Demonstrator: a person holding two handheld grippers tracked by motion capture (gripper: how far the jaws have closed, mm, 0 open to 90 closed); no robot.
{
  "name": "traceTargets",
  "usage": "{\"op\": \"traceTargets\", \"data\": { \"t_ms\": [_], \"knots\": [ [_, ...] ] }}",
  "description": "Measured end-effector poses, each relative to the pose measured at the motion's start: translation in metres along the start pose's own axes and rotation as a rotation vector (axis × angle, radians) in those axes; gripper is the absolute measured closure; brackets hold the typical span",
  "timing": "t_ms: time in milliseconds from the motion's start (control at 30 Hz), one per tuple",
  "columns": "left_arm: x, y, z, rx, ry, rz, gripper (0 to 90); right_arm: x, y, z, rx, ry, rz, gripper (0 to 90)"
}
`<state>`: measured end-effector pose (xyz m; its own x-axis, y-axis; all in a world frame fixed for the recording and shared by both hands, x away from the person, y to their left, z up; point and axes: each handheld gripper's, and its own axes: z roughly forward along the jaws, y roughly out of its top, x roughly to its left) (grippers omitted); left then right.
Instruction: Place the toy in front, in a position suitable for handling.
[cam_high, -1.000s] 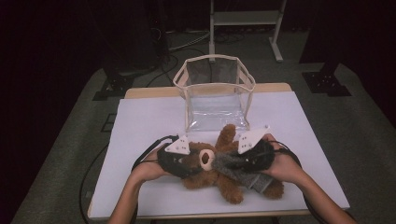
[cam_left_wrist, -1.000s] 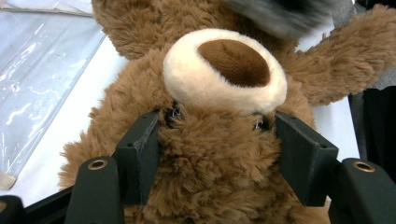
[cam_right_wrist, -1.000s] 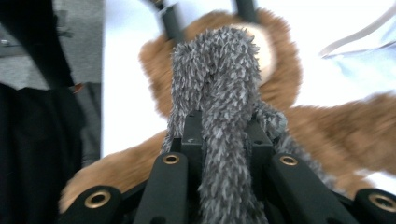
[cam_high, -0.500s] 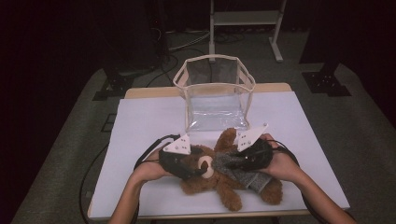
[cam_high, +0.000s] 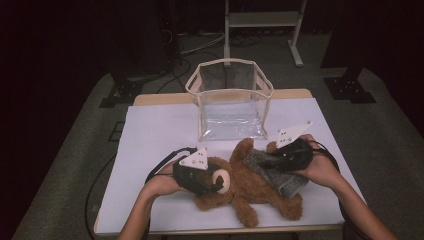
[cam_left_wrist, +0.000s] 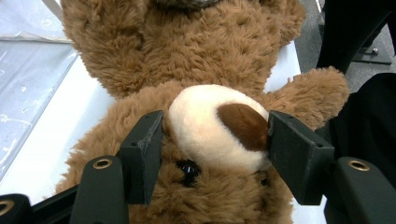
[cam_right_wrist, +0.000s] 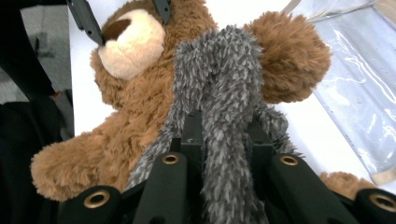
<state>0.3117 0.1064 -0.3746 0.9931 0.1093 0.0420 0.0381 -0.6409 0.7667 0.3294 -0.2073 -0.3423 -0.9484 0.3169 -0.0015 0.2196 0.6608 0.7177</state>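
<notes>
Left hand-held gripper (cam_left_wrist: 212, 140) brackets the muzzle of the teddy bear (cam_high: 240, 187), its jaws having just been closing, the pads at the snout's sides; this steadies the head. Right hand-held gripper (cam_right_wrist: 224, 140) is clamped shut on the grey knitted garment (cam_right_wrist: 219, 88), drawing it along the torso. Bear lies on the tabletop (cam_high: 155, 130), near the transparent bag (cam_high: 230, 100).

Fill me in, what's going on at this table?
A person with a gripper in each hand works on a brown teddy bear lying on the white table. The left gripper straddles the bear's cream snout, its jaws just closing in on it. The right gripper is clamped on a fuzzy grey cloth draped over the bear's body. A clear, open-topped bag stands behind them.
</notes>
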Motion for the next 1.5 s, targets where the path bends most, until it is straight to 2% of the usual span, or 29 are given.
{"op": "traceTargets", "data": {
  "t_ms": [167,267,367,433,467,633,733,833,900,1033,1133,1267,1333,1400,1500],
  "knots": [
    [-0.001,0.002,-0.004,-0.005,0.007,0.012,36.3,0.004,0.005,0.015,0.001,0.03,-0.007,74.5],
    [-0.001,0.006,-0.009,-0.052,0.011,0.009,35.9,0.01,0.004,0.02,0.013,0.045,-0.018,74.8],
    [-0.001,0.012,-0.015,-0.061,0.07,0.015,34.6,0.017,0.001,0.018,0.021,0.066,-0.033,74.9],
    [-0.001,0.013,-0.016,-0.055,0.089,0.012,35.2,0.022,-0.002,0.016,0.019,0.086,-0.036,74.9],
    [0.0,0.011,-0.014,-0.047,0.088,0.006,35.9,0.024,-0.002,0.016,0.02,0.089,-0.042,74.9],
    [0.003,0.004,-0.004,-0.045,0.032,-0.052,36.8,0.027,0.006,0.016,0.019,0.078,-0.071,74.6],
    [0.001,0.004,-0.002,-0.03,0.019,-0.048,37.7,0.03,0.018,0.022,0.01,0.087,-0.089,74.3],
    [-0.001,0.005,-0.002,-0.011,0.017,-0.034,38.1,0.033,0.03,0.034,0.027,0.091,-0.123,74.2],
    [-0.003,0.004,-0.002,-0.009,0.023,-0.032,38.4,0.032,0.032,0.037,0.043,0.087,-0.127,74.2],
    [-0.003,0.004,-0.001,-0.011,0.016,-0.034,38.6,0.026,0.022,0.028,0.029,0.078,-0.093,74.0],
    [-0.004,0.006,0.0,-0.007,0.017,-0.027,38.5,0.019,0.008,0.015,0.006,0.076,-0.045,73.9],
    [-0.004,0.005,0.0,-0.007,0.012,-0.028,38.5,0.011,-0.004,-0.001,0.007,0.037,-0.017,73.6],
    [-0.003,0.005,0.001,-0.007,0.007,-0.028,38.5,0.008,-0.005,-0.007,0.003,0.019,-0.007,73.7],
    [-0.004,0.006,0.001,-0.007,0.005,-0.028,38.5,0.007,-0.001,-0.008,-0.015,0.022,-0.002,73.7],
    [-0.004,0.005,0.001,-0.007,0.005,-0.025,38.5,0.009,0.008,0.0,-0.014,0.04,-0.018,73.7]
  ]
}}
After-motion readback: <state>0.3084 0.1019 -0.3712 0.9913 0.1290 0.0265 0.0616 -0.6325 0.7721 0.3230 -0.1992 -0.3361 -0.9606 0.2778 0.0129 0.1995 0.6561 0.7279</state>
